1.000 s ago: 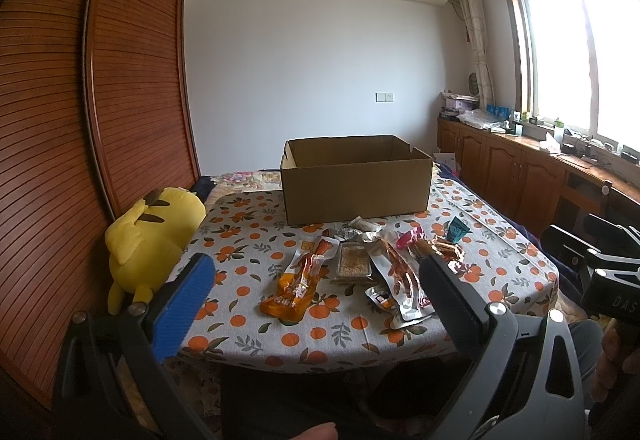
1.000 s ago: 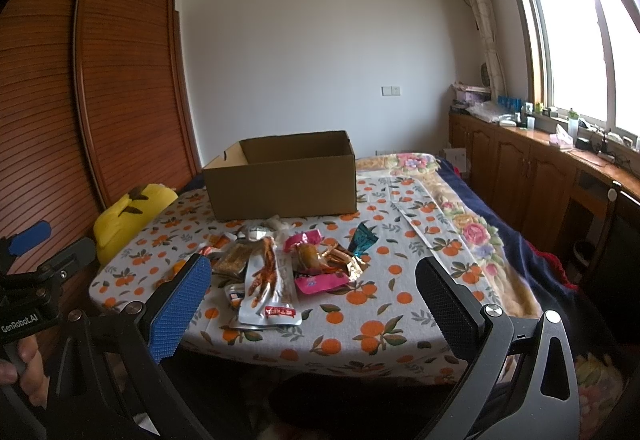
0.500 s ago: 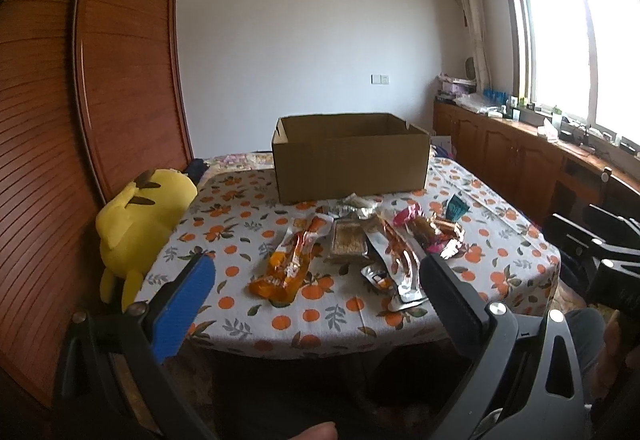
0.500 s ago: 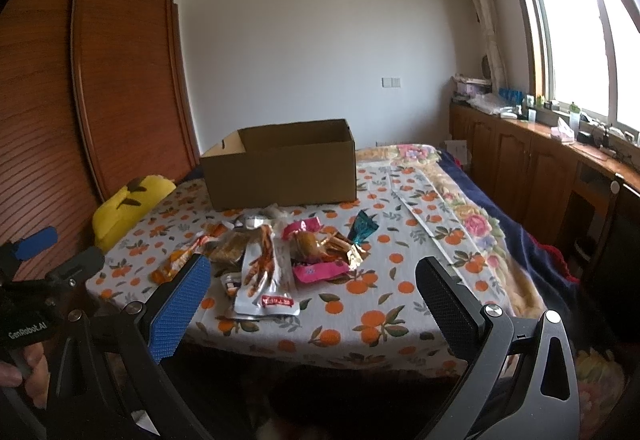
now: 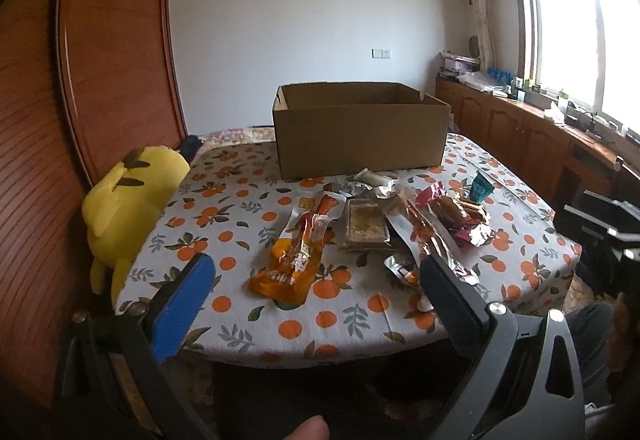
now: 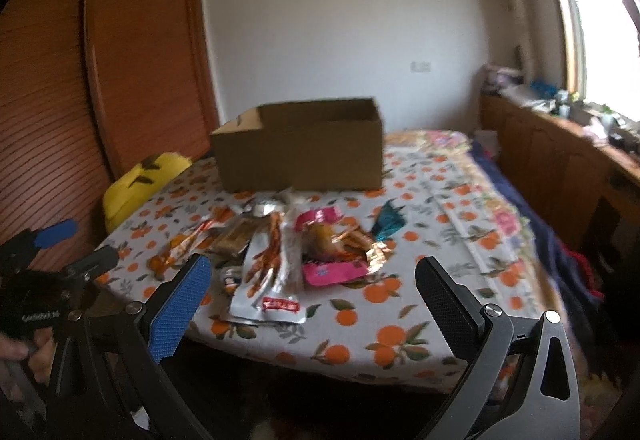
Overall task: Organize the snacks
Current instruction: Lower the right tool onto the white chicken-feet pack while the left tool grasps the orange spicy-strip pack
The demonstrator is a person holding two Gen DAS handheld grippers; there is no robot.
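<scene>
**Snacks heaped before an open box, both grippers empty**

At nine o'clock a yellow plush toy [image 5: 132, 208] slumps against the table [image 5: 240, 324] edge, its lower half cut off from sight. The left gripper [image 5: 316, 280] hangs short of the near edge, fingers spread wide, grasping nothing. Just past it lies an orange snack packet [image 5: 298, 252], then a jumbled snack pile [image 5: 416, 220] whose wrappers overlap too much to separate. At twelve o'clock the cardboard box [image 5: 360, 136] stands open; its inside is hidden. The right gripper [image 6: 312, 280] is likewise splayed and empty, its view blurred, with a white packet [image 6: 272, 280] nearest and a teal wrapper [image 6: 388, 224] toward one o'clock.
</scene>
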